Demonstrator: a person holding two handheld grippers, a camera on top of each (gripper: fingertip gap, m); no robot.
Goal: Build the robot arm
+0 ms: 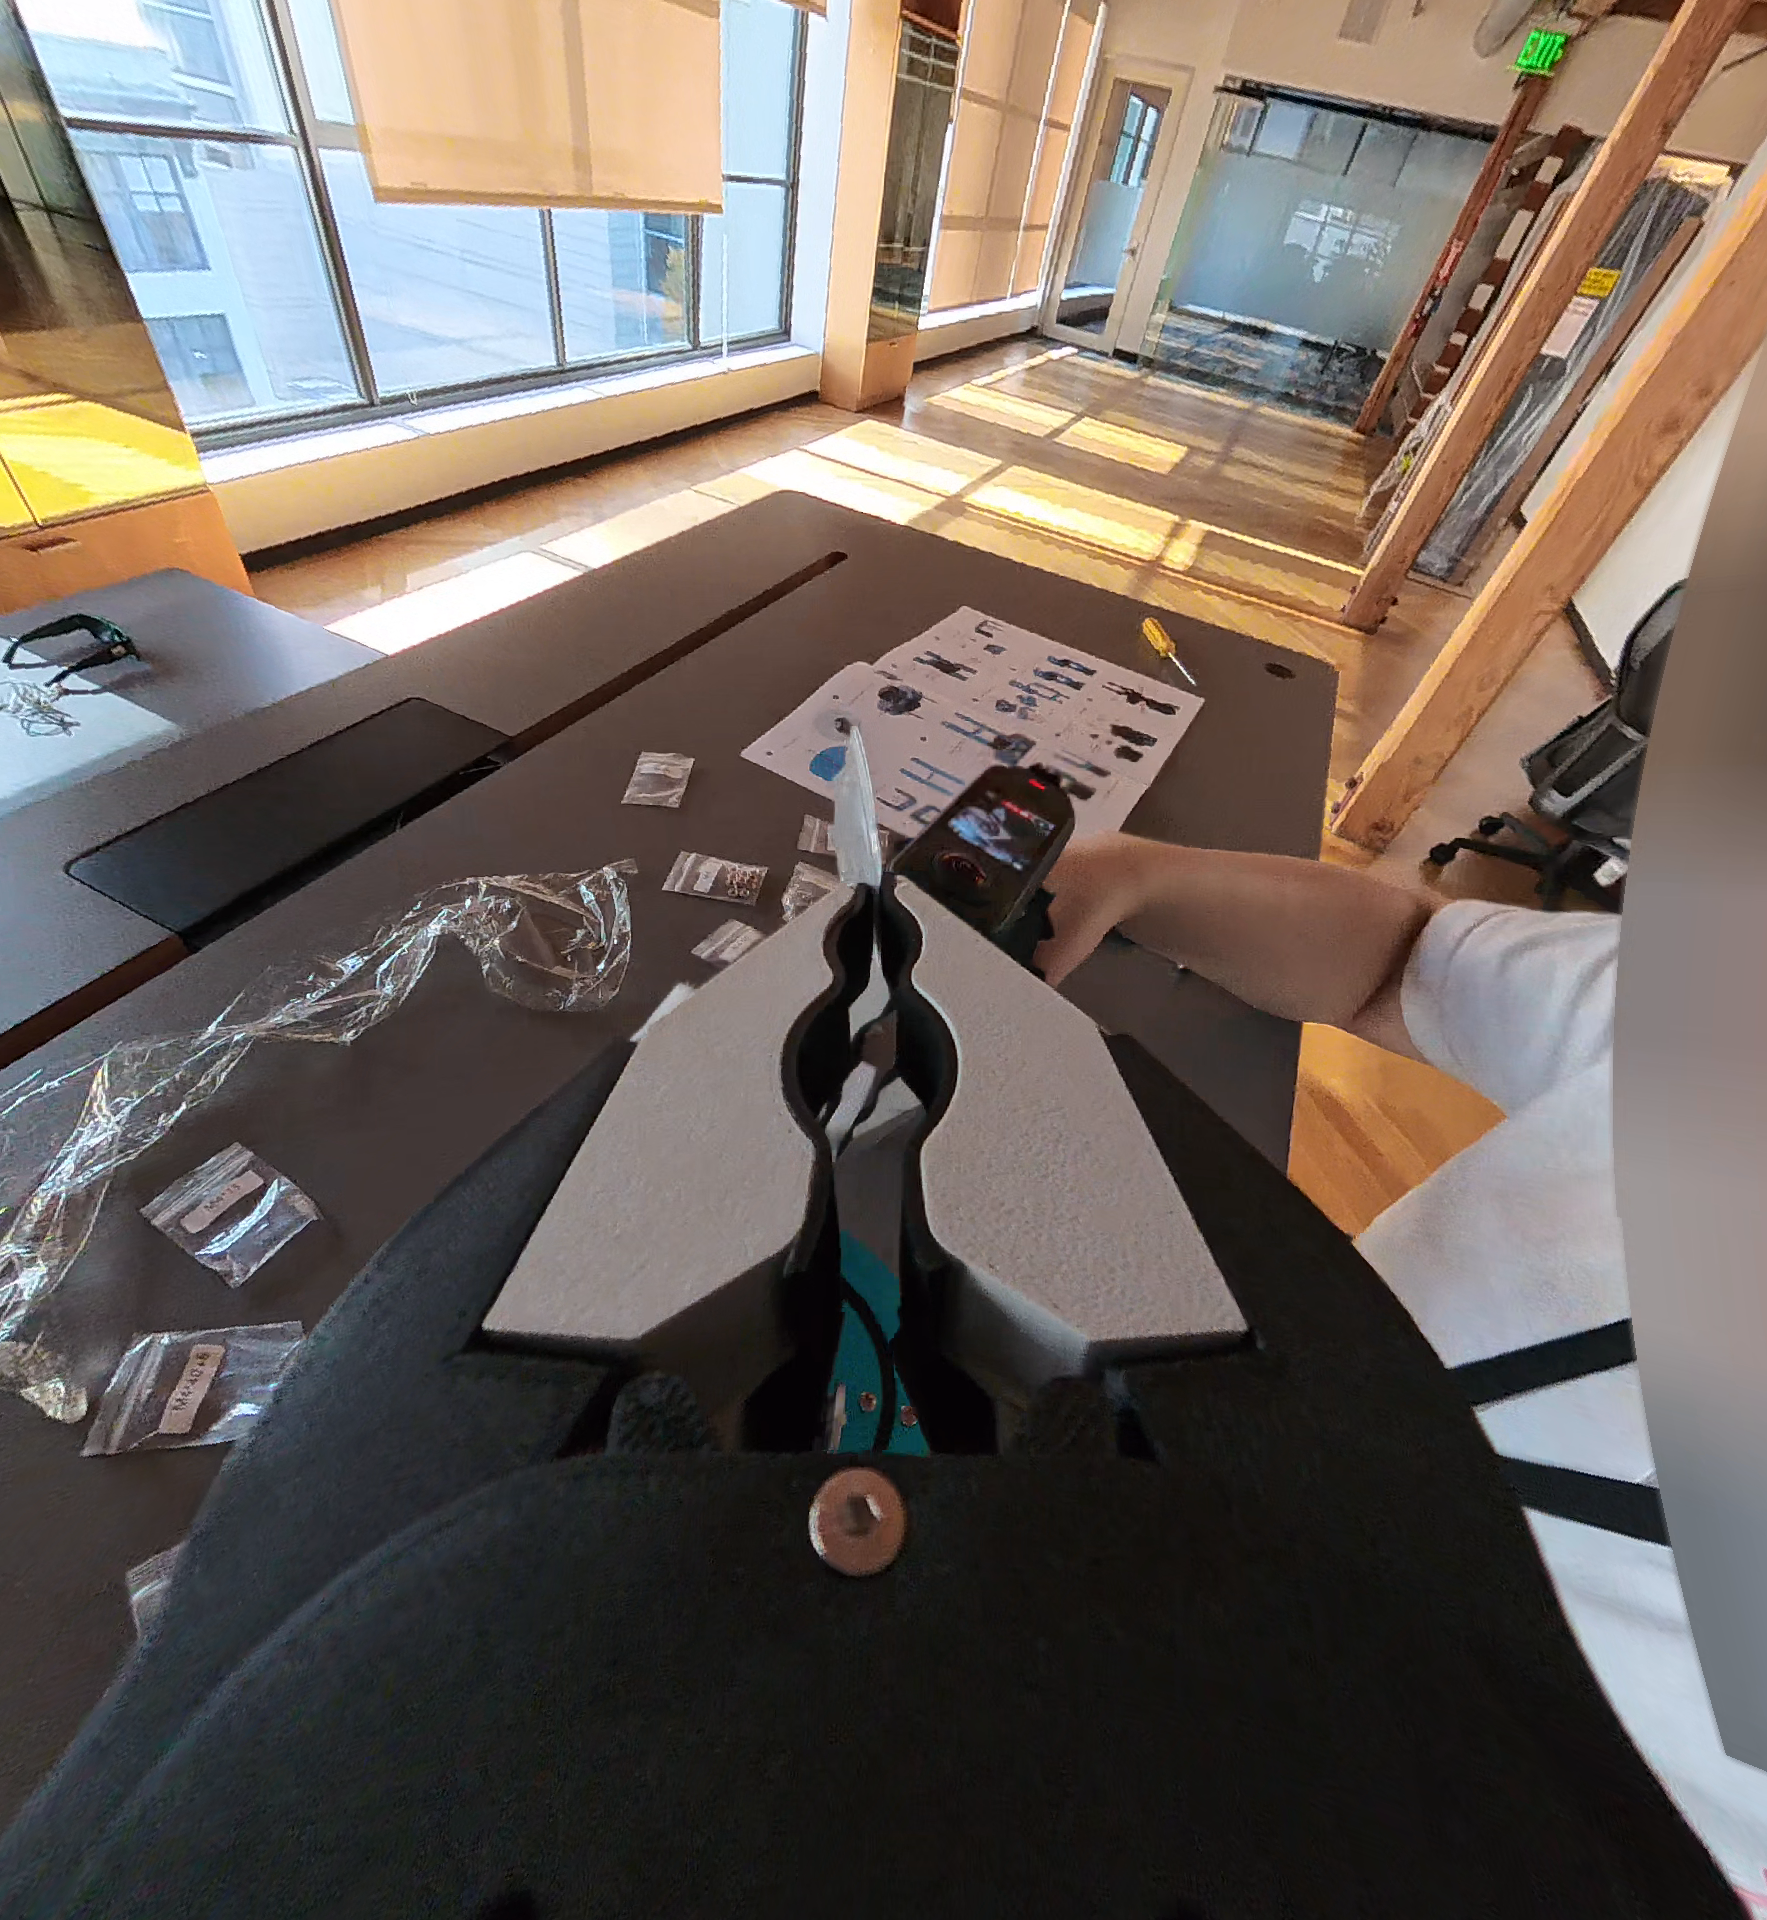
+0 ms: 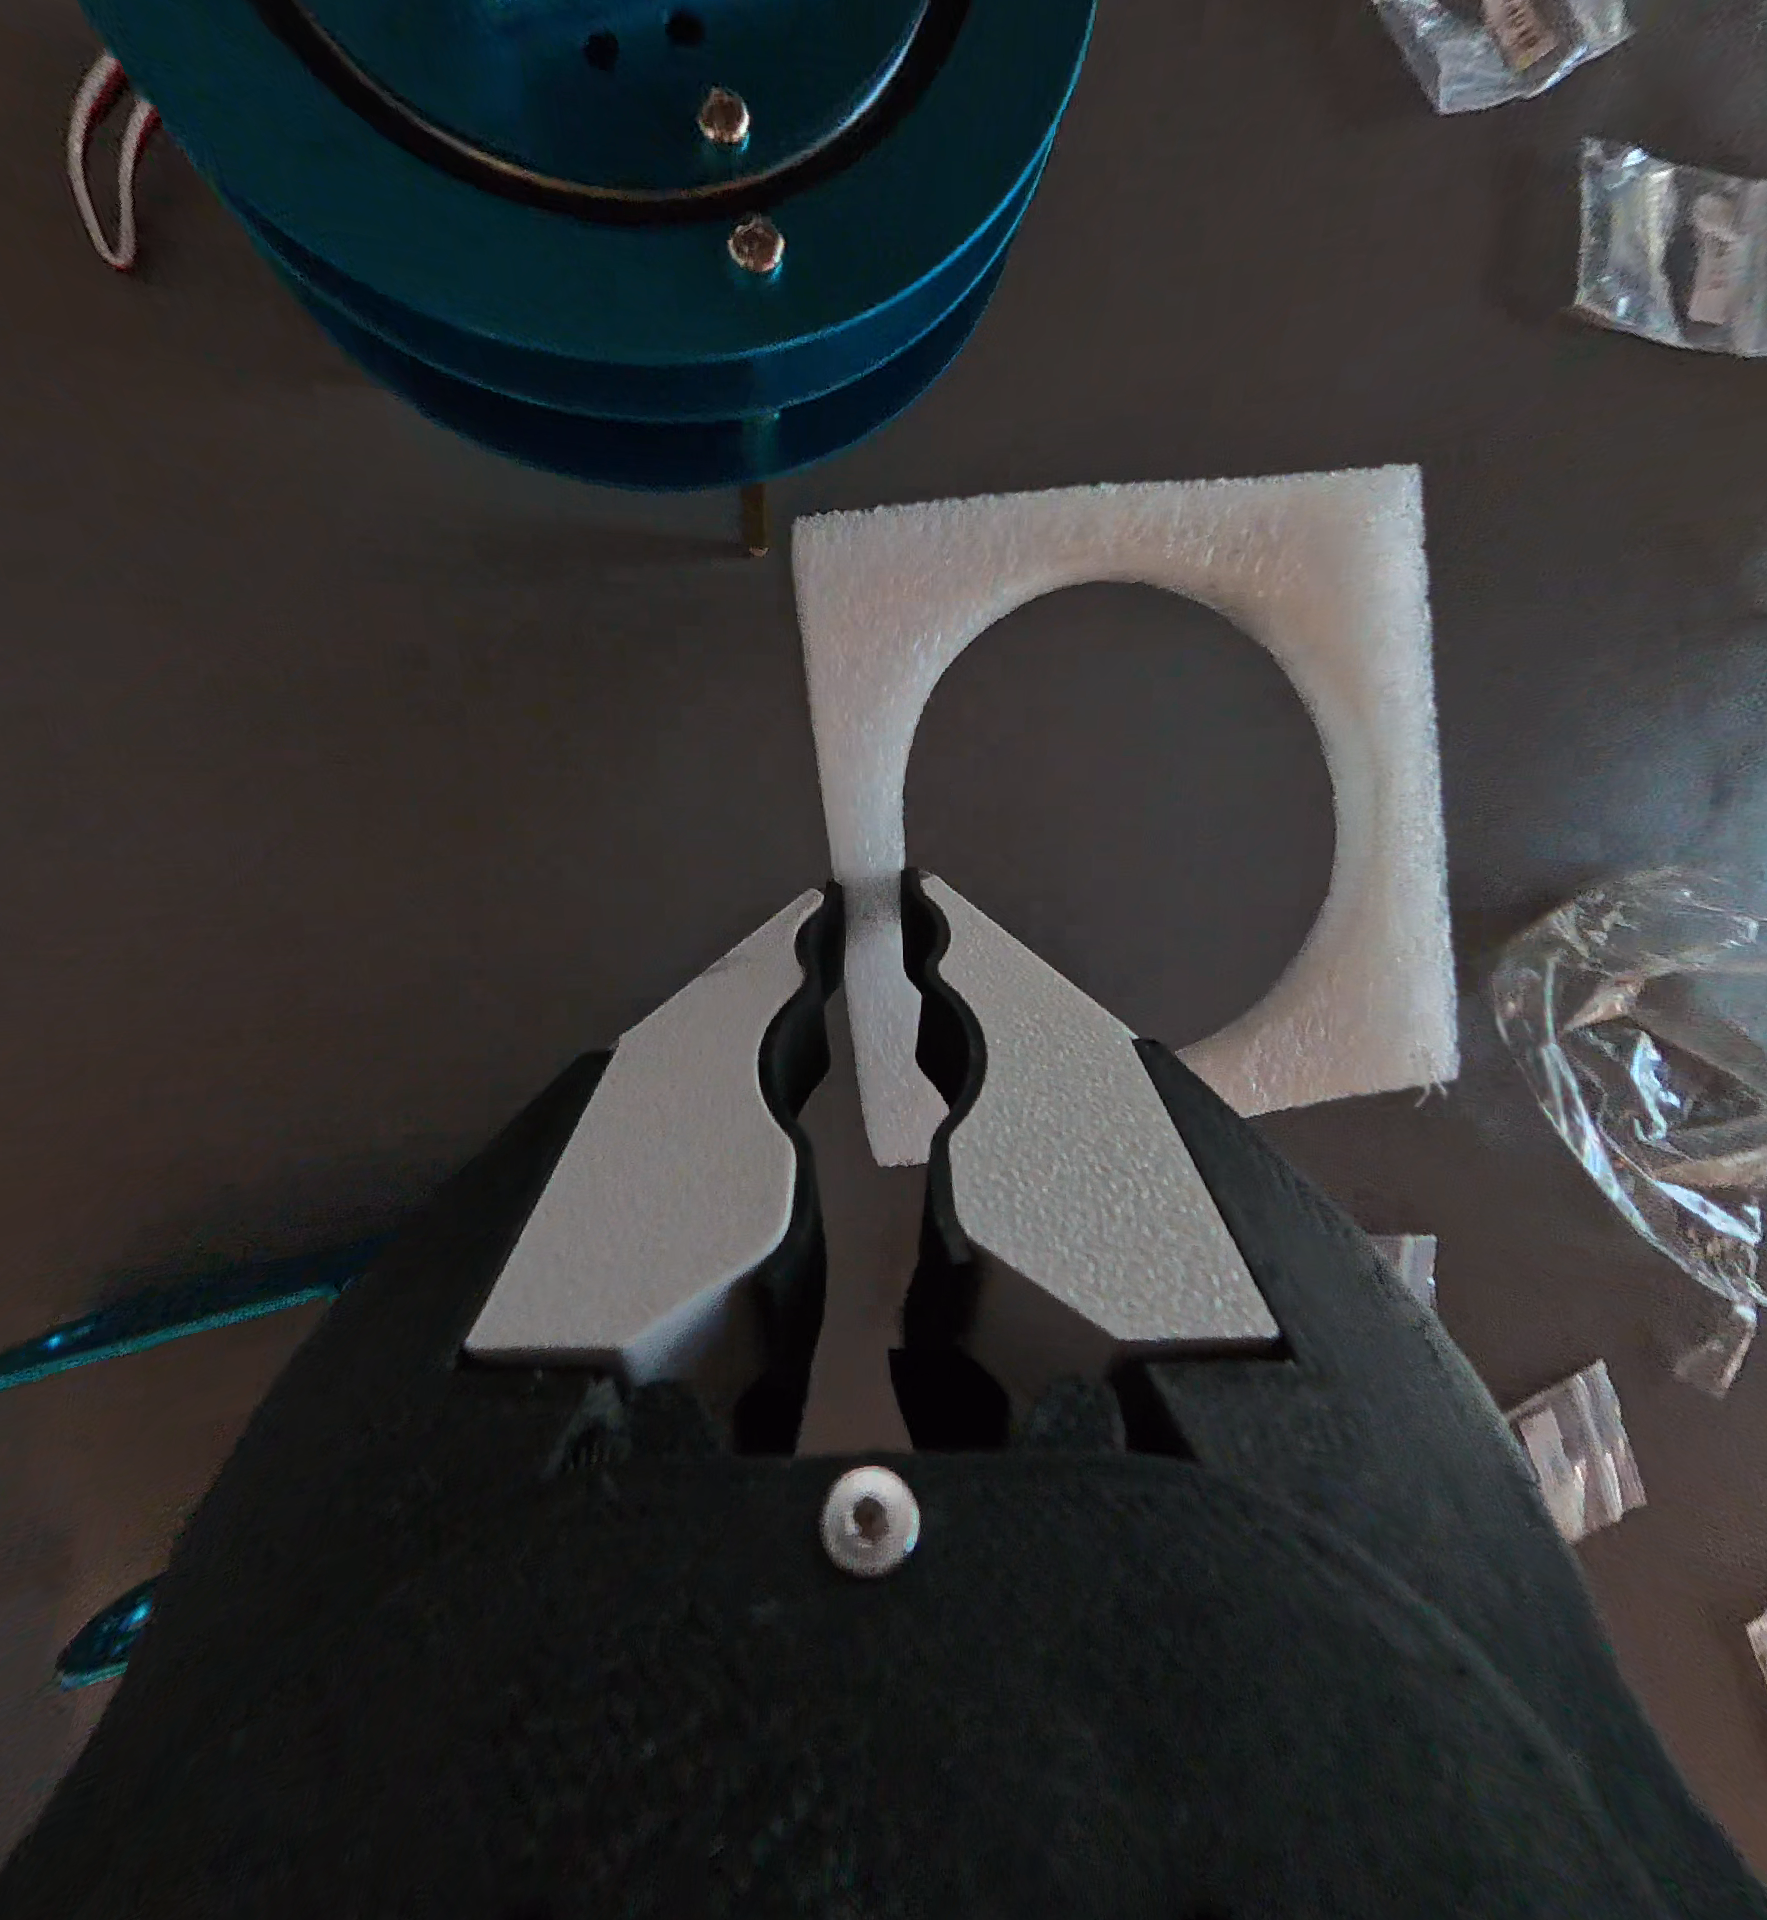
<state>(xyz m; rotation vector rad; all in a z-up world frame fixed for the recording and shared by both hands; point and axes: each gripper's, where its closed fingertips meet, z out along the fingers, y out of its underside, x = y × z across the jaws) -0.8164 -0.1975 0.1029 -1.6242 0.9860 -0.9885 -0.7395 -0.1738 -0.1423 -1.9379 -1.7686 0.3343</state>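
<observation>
The white foam square [image 2: 1305, 582] with a round hole cut through it is lying flat on the dark table [image 2: 339, 831], and the right gripper [image 2: 874, 894] is straddling its left strip: one finger is sitting outside the square's left edge, the other inside the hole. That strip is running straight along the jaws, from near to far, and the jaws are standing narrowly apart around it. Whether they are pressing the foam or only touching it I cannot tell. The rest of the square is spreading to the right and far side of the tips.

Just beyond the square's far left corner, a blue round part [image 2: 650, 312] with two small screws on top is standing on the table, with a red-and-white wire loop [image 2: 110, 166] at its left. Small clear bags [image 2: 1684, 265] and crumpled clear film [image 2: 1668, 1060] are lying at the right.

The left gripper [image 1: 874, 894] is pinching a thin clear plastic piece [image 1: 855, 810], probably a small bag seen edge-on, which is sticking up and away from closed tips. Beyond it, the person's right forearm [image 1: 1243, 925] is reaching in from the right. Farther off, a printed instruction sheet [image 1: 983, 707] and a yellow-handled screwdriver [image 1: 1167, 646] are lying on the table. Several bags are carrying small white labels, and a green sign is glowing at the far upper right; their wording I am leaving out.
</observation>
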